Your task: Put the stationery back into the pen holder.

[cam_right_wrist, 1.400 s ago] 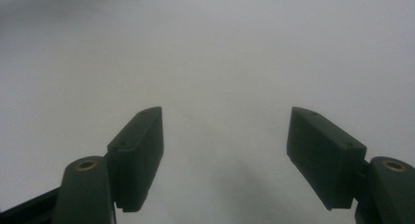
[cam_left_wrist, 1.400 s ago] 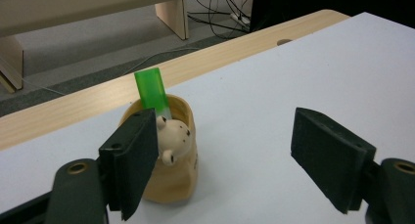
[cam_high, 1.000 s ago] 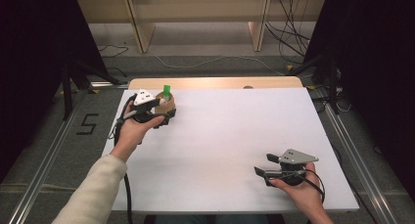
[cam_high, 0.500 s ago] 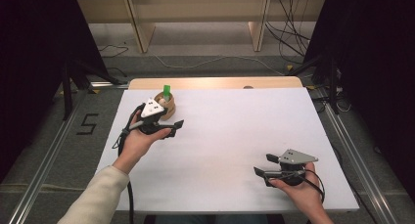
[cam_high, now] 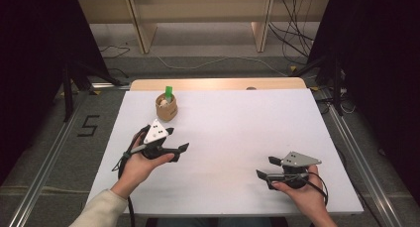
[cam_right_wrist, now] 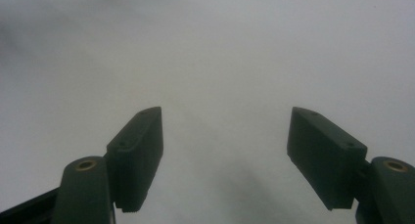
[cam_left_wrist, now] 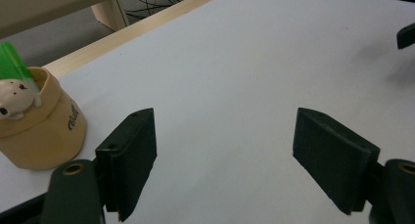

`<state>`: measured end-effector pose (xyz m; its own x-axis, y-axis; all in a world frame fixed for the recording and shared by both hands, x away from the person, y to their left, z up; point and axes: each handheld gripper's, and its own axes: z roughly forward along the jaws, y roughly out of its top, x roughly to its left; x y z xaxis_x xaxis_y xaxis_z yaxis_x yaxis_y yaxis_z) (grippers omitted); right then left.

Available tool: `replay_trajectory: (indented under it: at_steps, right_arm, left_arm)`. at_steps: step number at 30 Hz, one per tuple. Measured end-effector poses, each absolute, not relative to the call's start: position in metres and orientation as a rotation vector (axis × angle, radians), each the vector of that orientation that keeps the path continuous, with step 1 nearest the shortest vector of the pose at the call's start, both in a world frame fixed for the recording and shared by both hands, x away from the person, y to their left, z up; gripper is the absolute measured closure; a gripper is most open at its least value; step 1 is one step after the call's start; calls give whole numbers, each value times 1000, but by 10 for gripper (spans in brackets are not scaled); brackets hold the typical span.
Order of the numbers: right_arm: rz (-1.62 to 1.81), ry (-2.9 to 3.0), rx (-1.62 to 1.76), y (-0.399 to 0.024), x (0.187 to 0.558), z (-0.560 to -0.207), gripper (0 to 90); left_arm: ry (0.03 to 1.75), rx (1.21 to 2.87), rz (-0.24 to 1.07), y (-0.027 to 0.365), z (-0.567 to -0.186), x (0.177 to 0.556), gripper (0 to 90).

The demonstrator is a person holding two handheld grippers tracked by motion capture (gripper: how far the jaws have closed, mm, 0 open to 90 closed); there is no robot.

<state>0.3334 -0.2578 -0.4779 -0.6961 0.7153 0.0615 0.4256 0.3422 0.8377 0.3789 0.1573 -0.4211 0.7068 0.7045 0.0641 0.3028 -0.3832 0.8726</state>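
A person at the near edge of a white-topped desk (cam_high: 233,138) holds a two-jaw gripper in each hand, both w/ jaws spread wide and nothing between them. Nearest, by the desk's near right corner, the right gripper (cam_high: 267,167) sits in the right hand (cam_high: 304,195), jaws pointing toward the left side; its own view gives two black fingers (cam_right_wrist: 137,155) far apart over bare white surface, touching nothing, w/ only soft shadows on the sheet. Whether the gripper body rests on the desk or is held just above it can't be told.

Farther in, toward the left edge, the left gripper (cam_high: 177,140) is held in the left hand (cam_high: 138,162), cream sleeve (cam_high: 96,212) cut off by the bottom of the high view. Its jaws also stand wide apart, empty; in the left gripper view the black fingers (cam_left_wrist: 129,158) frame plain desk, and a dark jaw tip of the other gripper pokes in at the right edge.

Beyond it, near the far edge and left of centre, a small tan cup (cam_high: 166,107) stands upright, apart from both grippers. It holds a small white figure (cam_left_wrist: 14,100) and a green piece (cam_left_wrist: 13,61) sticking up; the green piece is cut off at the frame's left, and the print on the cup's side is too small to read. A bare wood strip (cam_high: 218,84) runs along the far edge.
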Motion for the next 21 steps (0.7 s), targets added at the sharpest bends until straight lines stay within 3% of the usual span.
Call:
replay_trajectory:
  at_steps: [21]
  right_arm:
    - [1290,2309,989,-255,331,-477,298]
  left_arm:
    - [807,1989,459,160,-466,339,232]
